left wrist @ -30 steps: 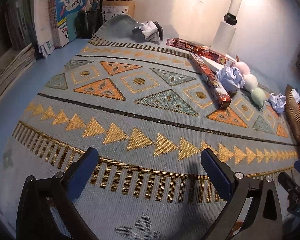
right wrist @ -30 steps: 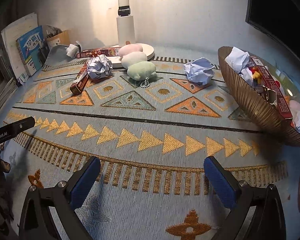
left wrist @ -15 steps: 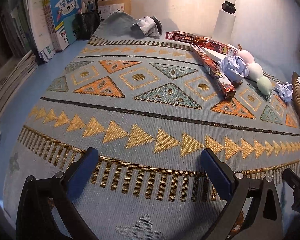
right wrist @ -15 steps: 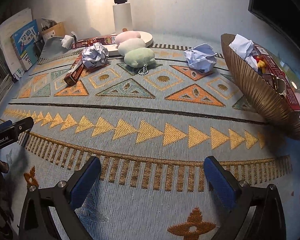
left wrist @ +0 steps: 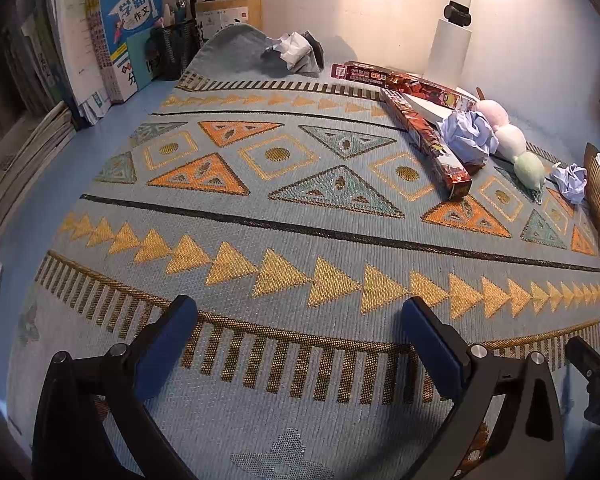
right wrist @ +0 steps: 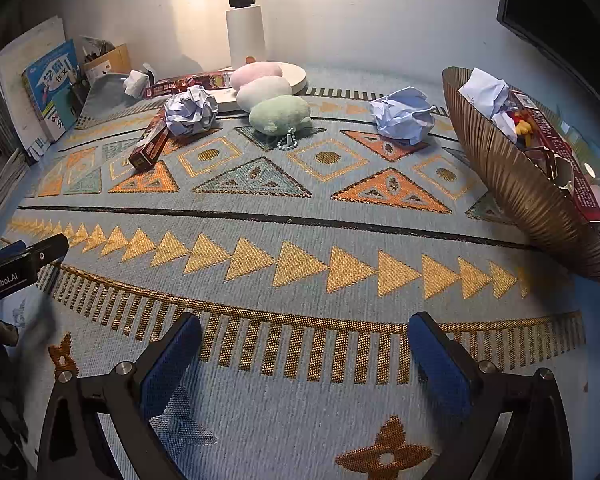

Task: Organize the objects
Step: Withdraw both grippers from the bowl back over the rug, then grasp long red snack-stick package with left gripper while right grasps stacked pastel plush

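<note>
The mat (right wrist: 300, 208) is pale blue-grey, woven with gold triangles in a row, orange and teal triangles, gold-outlined squares with gold dots, a thin black line and a fringe of gold bars. On the mat's far side lie a red printed box (right wrist: 150, 146), two crumpled pale lilac-white paper balls (right wrist: 190, 110) (right wrist: 402, 116), and plush lumps in pink (right wrist: 256, 74), white (right wrist: 264, 92) and pale green (right wrist: 278, 114). At the mat's right edge the ribbed basket (right wrist: 516, 184) is brown. Blue pads (right wrist: 170, 364) line the black gripper fingers
</note>
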`<state>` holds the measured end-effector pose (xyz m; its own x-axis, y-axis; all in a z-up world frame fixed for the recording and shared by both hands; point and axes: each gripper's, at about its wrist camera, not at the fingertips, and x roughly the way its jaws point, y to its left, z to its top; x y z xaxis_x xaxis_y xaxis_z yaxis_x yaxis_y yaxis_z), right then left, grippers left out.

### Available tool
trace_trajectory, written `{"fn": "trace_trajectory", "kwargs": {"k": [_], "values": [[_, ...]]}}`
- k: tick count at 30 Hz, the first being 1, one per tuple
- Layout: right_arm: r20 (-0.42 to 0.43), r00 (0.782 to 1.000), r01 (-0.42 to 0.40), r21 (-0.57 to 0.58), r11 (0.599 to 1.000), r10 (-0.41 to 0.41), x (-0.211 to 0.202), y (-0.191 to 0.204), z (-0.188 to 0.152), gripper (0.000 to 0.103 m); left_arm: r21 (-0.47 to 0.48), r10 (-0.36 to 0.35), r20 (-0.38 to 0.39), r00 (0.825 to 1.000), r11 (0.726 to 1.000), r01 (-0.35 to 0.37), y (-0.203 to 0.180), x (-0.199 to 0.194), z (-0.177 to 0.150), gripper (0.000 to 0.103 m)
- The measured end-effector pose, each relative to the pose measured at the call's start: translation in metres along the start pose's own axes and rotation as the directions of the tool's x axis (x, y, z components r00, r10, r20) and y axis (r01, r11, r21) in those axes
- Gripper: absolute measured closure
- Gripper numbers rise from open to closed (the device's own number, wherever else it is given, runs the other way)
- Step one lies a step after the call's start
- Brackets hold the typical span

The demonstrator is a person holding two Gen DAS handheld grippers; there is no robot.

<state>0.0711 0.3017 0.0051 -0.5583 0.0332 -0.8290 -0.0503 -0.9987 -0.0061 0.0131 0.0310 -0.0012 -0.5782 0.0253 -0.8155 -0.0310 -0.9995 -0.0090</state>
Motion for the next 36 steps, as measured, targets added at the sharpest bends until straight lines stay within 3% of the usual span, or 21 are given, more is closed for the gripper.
{"fn": "trace_trajectory", "kwargs": {"k": [3, 6, 9, 11, 14, 17, 21, 24, 26, 27, 28, 29, 30, 36], "values": [[-0.002, 1.000, 0.002, -0.002, 1.000, -0.002, 0.000, 0.001, 0.000, 0.000, 0.017, -0.014, -0.022, 1.000, 1.000, 0.014, 0.000, 0.002, 0.004, 0.001], [-0.007, 1.000, 0.005, -0.007, 1.000, -0.005, 0.001, 0.003, 0.001, 0.000, 0.037, -0.092, -0.056, 0.994, 0.995, 0.094, -0.002, 0.005, 0.021, 0.001], [-0.023, 1.000, -0.006, -0.020, 1.000, 0.005, 0.007, 0.004, 0.011, 0.000, 0.046, -0.153, -0.041, 0.987, 0.987, 0.155, -0.012, 0.009, 0.049, 0.001], [-0.036, 0.999, -0.027, -0.022, 0.999, 0.026, 0.014, 0.006, 0.027, 0.003, 0.070, -0.193, -0.033, 0.981, 0.978, 0.194, -0.025, 0.016, 0.066, 0.001], [0.002, 0.999, -0.049, -0.015, 0.999, 0.049, 0.023, 0.008, 0.062, 0.017, 0.139, -0.231, -0.042, 0.972, 0.962, 0.235, -0.051, 0.032, 0.085, 0.001], [0.049, 0.998, -0.048, -0.003, 0.999, 0.048, 0.035, 0.007, 0.102, 0.018, 0.188, -0.214, -0.045, 0.976, 0.958, 0.218, -0.068, 0.048, 0.095, 0.001], [0.050, 0.998, -0.033, -0.030, 0.999, 0.034, 0.065, 0.009, 0.139, 0.018, 0.170, -0.230, -0.053, 0.972, 0.957, 0.236, -0.072, 0.064, 0.099, 0.003], [0.040, 0.998, -0.043, -0.048, 0.998, 0.045, 0.088, 0.008, 0.150, 0.023, 0.167, -0.212, -0.023, 0.977, 0.963, 0.213, -0.071, 0.062, 0.100, 0.014], [0.041, 0.998, -0.039, -0.054, 0.998, 0.041, 0.093, 0.009, 0.152, 0.032, 0.178, -0.220, -0.003, 0.976, 0.960, 0.217, -0.068, 0.059, 0.100, 0.037], [0.050, 0.997, -0.062, -0.061, 0.996, 0.065, 0.091, 0.011, 0.152, 0.042, 0.187, -0.232, 0.005, 0.973, 0.956, 0.228, -0.067, 0.056, 0.100, 0.058], [0.060, 0.994, -0.083, -0.071, 0.994, 0.088, 0.088, 0.014, 0.150, 0.055, 0.193, -0.235, 0.008, 0.972, 0.954, 0.229, -0.066, 0.054, 0.100, 0.065], [0.068, 0.994, -0.085, -0.077, 0.993, 0.090, 0.085, 0.016, 0.146, 0.055, 0.192, -0.236, 0.002, 0.972, 0.954, 0.231, -0.064, 0.053, 0.099, 0.078], [0.067, 0.993, -0.094, -0.084, 0.992, 0.100, 0.083, 0.018, 0.142, 0.055, 0.181, -0.240, -0.003, 0.971, 0.955, 0.237, -0.059, 0.051, 0.098, 0.084], [0.076, 0.978, -0.188, -0.061, 0.980, 0.193, 0.021, 0.015, 0.088, 0.056, 0.106, -0.316, -0.033, 0.948, 0.942, 0.318, -0.016, 0.010, 0.050, 0.084]]}}
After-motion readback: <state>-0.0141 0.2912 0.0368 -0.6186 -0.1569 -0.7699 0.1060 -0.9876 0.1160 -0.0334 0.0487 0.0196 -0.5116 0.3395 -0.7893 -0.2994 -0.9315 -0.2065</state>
